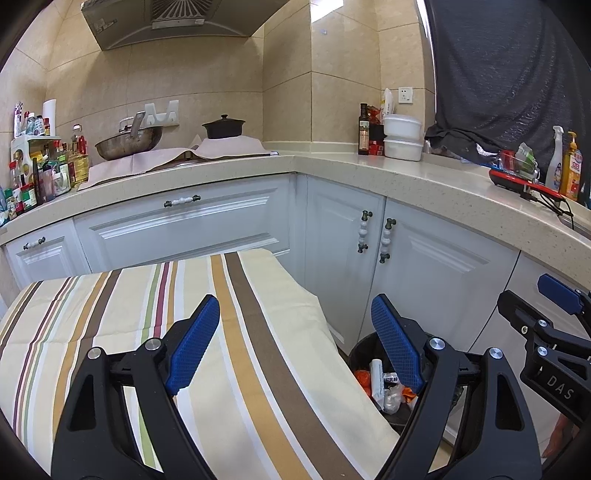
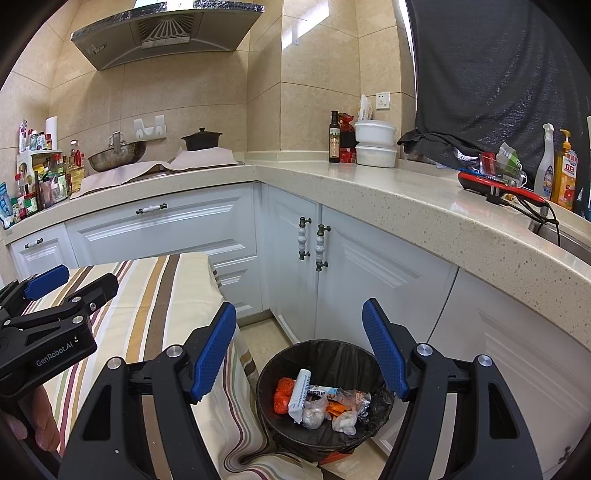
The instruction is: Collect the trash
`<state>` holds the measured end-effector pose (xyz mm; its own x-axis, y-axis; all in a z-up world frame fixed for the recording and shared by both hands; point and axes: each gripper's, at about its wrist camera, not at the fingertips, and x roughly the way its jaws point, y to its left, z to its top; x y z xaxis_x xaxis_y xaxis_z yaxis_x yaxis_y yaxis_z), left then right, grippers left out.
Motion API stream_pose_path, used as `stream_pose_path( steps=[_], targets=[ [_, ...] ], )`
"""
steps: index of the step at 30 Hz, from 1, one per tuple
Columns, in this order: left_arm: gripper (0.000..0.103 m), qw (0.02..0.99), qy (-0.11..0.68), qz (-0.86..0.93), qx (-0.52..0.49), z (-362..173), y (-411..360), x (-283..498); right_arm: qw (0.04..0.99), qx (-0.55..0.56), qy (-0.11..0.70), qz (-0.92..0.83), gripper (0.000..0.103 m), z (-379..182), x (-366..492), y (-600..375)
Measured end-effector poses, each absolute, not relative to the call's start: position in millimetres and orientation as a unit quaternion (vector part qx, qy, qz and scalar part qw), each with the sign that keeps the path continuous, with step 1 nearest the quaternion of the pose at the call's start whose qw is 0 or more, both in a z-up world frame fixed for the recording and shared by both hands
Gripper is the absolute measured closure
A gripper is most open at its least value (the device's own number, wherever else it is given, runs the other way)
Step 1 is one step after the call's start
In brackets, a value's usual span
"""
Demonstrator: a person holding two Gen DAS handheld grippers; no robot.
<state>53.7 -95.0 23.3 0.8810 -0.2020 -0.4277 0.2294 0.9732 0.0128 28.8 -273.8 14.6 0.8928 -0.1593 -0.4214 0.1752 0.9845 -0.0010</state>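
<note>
Right wrist view | right gripper (image 2: 299,350) fingers spread, empty, above bin (image 2: 325,398) holding trash (image 2: 317,402) | left gripper (image 1: 295,343) fingers spread, empty, over striped cloth (image 1: 122,306) | judgement: scan cloth for leftovers before any grab

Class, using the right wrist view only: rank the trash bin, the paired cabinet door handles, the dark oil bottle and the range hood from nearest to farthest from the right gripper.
1. Trash bin, on the floor just below the right gripper.
2. Cabinet door handles, straight ahead under the counter.
3. Oil bottle, on the counter by the corner.
4. Range hood, high on the far left wall.
</note>
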Motion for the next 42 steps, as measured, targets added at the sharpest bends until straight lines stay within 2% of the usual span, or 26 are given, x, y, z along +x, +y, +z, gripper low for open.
stream_pose_path(
  steps=[16,17,18,22,25,42],
  targets=[
    [0.019,0.969,0.218,-0.109,0.03,21.1,-89.8,54.1,0.972,0.018,0.217,-0.086,0.034,13.6,28.2,-272.4],
    [0.018,0.969,0.218,-0.11,0.031,21.2,-89.9,54.3,0.972,0.018,0.217,-0.085,0.034,13.4,29.6,-272.2],
    [0.011,0.969,0.218,-0.113,0.032,21.5,-90.3,54.3,0.972,0.018,0.217,-0.085,0.034,12.9,29.9,-272.1],
    [0.01,0.971,0.21,-0.11,0.032,23.1,-89.0,53.1,0.972,0.018,0.218,-0.085,0.033,13.1,29.7,-272.0],
    [0.005,0.97,0.215,-0.112,0.03,22.5,-89.3,54.5,0.972,0.019,0.218,-0.085,0.033,11.8,29.1,-271.7],
    [0.005,0.967,0.229,-0.11,0.025,21.6,-90.4,61.6,0.972,0.018,0.217,-0.083,0.03,9.4,31.2,-271.1]
  ],
)
